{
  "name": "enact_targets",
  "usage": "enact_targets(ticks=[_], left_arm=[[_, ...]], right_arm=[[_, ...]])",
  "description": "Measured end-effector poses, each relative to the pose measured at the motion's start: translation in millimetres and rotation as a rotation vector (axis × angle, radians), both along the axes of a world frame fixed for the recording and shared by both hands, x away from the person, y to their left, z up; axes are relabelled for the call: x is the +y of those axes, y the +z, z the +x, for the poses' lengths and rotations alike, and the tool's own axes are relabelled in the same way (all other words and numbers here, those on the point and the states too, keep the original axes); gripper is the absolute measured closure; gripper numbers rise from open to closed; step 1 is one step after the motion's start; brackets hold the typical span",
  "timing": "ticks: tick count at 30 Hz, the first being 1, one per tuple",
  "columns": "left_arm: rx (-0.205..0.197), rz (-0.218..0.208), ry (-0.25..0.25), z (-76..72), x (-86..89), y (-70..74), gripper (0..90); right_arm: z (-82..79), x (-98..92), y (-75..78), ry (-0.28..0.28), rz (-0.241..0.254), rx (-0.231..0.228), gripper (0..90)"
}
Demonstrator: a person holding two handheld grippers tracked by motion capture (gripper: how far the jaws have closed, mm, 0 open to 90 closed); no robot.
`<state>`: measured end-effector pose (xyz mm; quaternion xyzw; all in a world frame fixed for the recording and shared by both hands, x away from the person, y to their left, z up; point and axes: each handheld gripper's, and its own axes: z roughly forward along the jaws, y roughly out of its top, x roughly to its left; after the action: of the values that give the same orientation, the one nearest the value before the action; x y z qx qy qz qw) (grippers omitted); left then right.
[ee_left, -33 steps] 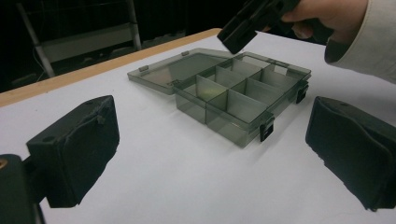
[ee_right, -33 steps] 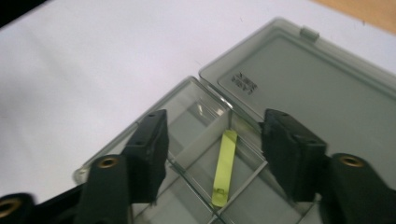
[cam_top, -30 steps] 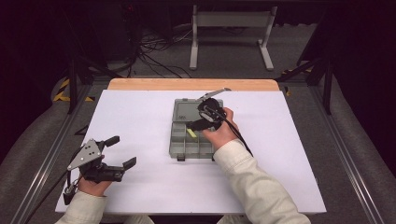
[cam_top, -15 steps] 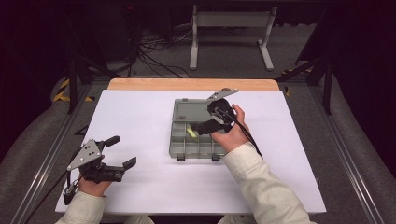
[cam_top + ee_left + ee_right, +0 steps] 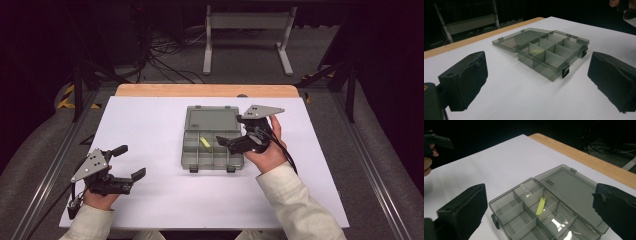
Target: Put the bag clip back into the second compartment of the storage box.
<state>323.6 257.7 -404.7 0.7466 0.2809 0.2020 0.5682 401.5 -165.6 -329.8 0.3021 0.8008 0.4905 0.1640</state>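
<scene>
A: Lying in an upper-row cell of the organizer box (image 5: 212, 145), near the centre of the high view, is the yellow strip (image 5: 205, 142). Where else does it show?

B: In the right gripper view the strip (image 5: 540, 206) sits slanted across a middle cell, one end leaning up on a divider. The open lid (image 5: 571, 191) lies flat on the table beyond it.

A: State of the right gripper (image 5: 234, 145)?

B: Jaws spread wide, having just been opening; nothing lies between them. It hangs at the right edge of the box, apart from the strip.

A: And the left gripper (image 5: 131, 162)?

B: Lower left of the high view, resting over the white table (image 5: 150, 125), jaws likewise spread and empty, well apart from the box (image 5: 551, 53).

A: How would the strip handle?

B: Judged thin, very light and probably a little flexible; smooth, so it may slide out of the pads or flick away. The raised end against the divider is the likeliest place to pinch, across its narrow faces, since cell walls crowd its flat sides.

A: And the box?

B: Stiff clear plastic, light, apt to skate on the smooth table if pushed. Grip a side wall or the front edge by the latches (image 5: 565, 72); the hinged lid may be the weaker part.
</scene>
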Motion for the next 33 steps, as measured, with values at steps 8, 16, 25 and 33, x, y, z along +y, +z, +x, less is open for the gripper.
enact_targets(ticks=[8, 16, 25, 33], left_arm=[[-0.001, -0.012, -0.003, -0.7, 0.6, 1.1, 3.4], [0.003, -0.016, -0.007, -0.2, 0.9, 1.6, 3.3], [0.013, -0.025, -0.007, -0.8, 2.3, 2.4, 3.3], [0.01, -0.041, -0.003, -2.7, 5.7, 4.1, 3.2]], right_arm=[[-15.8, -22.7, 1.7, 0.006, 0.019, -0.076, 0.3], [-27.4, -48.6, -2.8, 0.024, 0.045, -0.093, 0.2], [-38.0, -73.3, -15.3, 0.037, 0.05, -0.124, 0.2], [-48.9, -88.1, -32.0, 0.044, 0.089, -0.149, 0.2]])
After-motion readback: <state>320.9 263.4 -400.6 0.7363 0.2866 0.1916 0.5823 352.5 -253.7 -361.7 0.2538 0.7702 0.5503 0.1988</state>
